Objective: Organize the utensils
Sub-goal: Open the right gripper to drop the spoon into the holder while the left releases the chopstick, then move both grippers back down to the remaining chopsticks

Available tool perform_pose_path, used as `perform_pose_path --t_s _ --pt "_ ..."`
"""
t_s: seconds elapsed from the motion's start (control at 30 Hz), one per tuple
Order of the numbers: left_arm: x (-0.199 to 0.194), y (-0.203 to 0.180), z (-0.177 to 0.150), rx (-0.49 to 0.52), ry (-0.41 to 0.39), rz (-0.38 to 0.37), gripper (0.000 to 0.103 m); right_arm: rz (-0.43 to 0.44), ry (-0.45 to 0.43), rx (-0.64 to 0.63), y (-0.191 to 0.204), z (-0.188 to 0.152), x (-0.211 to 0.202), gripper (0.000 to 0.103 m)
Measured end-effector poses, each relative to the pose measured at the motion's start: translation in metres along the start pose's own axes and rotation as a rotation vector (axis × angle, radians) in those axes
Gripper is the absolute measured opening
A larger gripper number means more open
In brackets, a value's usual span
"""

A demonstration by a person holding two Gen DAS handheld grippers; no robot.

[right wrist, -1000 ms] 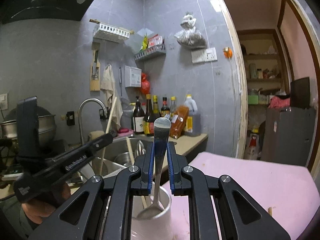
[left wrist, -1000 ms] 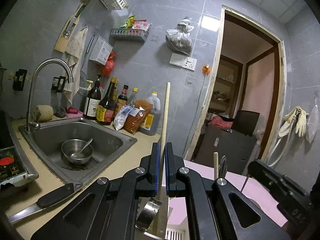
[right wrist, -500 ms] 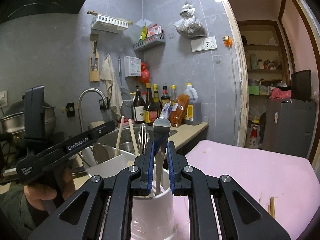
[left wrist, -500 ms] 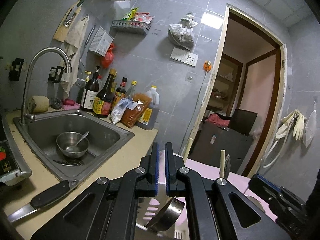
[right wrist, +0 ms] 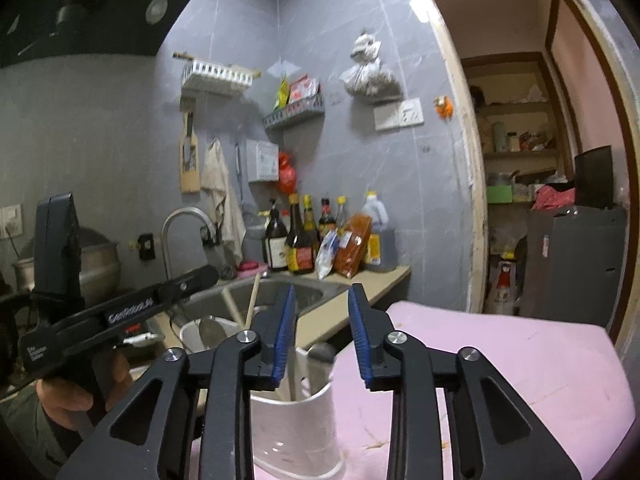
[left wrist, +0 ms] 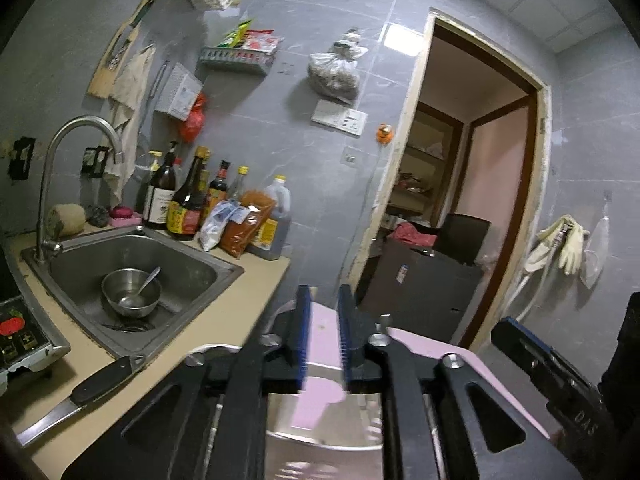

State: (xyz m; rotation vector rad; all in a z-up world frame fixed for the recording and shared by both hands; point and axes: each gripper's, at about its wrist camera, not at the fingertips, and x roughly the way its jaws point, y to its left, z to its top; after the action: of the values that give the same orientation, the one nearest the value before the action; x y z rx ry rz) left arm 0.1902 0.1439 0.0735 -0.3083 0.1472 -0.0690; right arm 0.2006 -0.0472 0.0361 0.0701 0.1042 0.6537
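**Both grippers let go over the holder**

The right gripper (right wrist: 322, 330) has its blue jaws apart and they are opening wider. Nothing is between them. The left gripper (left wrist: 323, 338) is opening too, with a smaller gap, and nothing is between its jaws either. So neither tool holds a thing right now.

Just under the right gripper stands a white utensil holder (right wrist: 298, 428) on the pink table (right wrist: 500, 360). Some handles stick up inside it, and a spoon end (right wrist: 322, 350) peeks over its rim. Behind it is a second white holder (right wrist: 192, 334) with two wooden chopsticks (right wrist: 252, 302) and a flat metal piece in it. In the left gripper's view the holder shows only as a blurry pale shape below the jaws, so what is in it cannot be told from there.

It looks like some utensils are already put away in the holders. That part seems done.

Some things may still be left. A black-handled knife (left wrist: 80, 398) lies on the counter by the sink (left wrist: 192, 264). A spoon (left wrist: 148, 280) sits in a metal bowl (left wrist: 130, 294) in the sink. Whether these count as part of the job is a guess. No more loose utensils show clearly on the pink table.
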Motion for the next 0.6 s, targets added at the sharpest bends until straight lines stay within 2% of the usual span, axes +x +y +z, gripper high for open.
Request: perform_pose_path --t_s 0.03,0.1,0.23,0.3,0.33,0.43,0.5,0.6 --pt "-0.003 -0.006 0.001 0.004 -0.001 -0.014 0.021 -0.008 -0.012 0.004 -0.003 0.004 -0.006 0.038" --pt "-0.008 -0.018 0.002 0.012 -0.006 -0.037 0.029 -0.03 -0.037 0.006 -0.009 0.009 -0.02 0.052" --pt "-0.016 -0.039 0.0 0.012 0.001 -0.078 0.042 -0.067 -0.056 0.017 -0.024 0.018 -0.045 0.068" --pt "-0.02 -0.051 -0.004 0.015 0.005 -0.098 0.055 -0.088 -0.066 0.014 -0.031 0.021 -0.059 0.074" --pt "-0.021 -0.055 -0.005 0.017 0.006 -0.107 0.057 -0.101 -0.071 0.01 -0.035 0.023 -0.067 0.076" --pt "-0.025 -0.072 -0.01 0.029 0.022 -0.14 0.074 -0.138 -0.086 -0.003 -0.045 0.025 -0.089 0.087" --pt "-0.027 -0.082 -0.014 0.035 0.03 -0.16 0.087 -0.16 -0.096 -0.005 -0.051 0.026 -0.104 0.102" --pt "-0.032 -0.096 -0.02 0.053 0.032 -0.18 0.097 -0.188 -0.106 -0.014 -0.058 0.026 -0.123 0.103"
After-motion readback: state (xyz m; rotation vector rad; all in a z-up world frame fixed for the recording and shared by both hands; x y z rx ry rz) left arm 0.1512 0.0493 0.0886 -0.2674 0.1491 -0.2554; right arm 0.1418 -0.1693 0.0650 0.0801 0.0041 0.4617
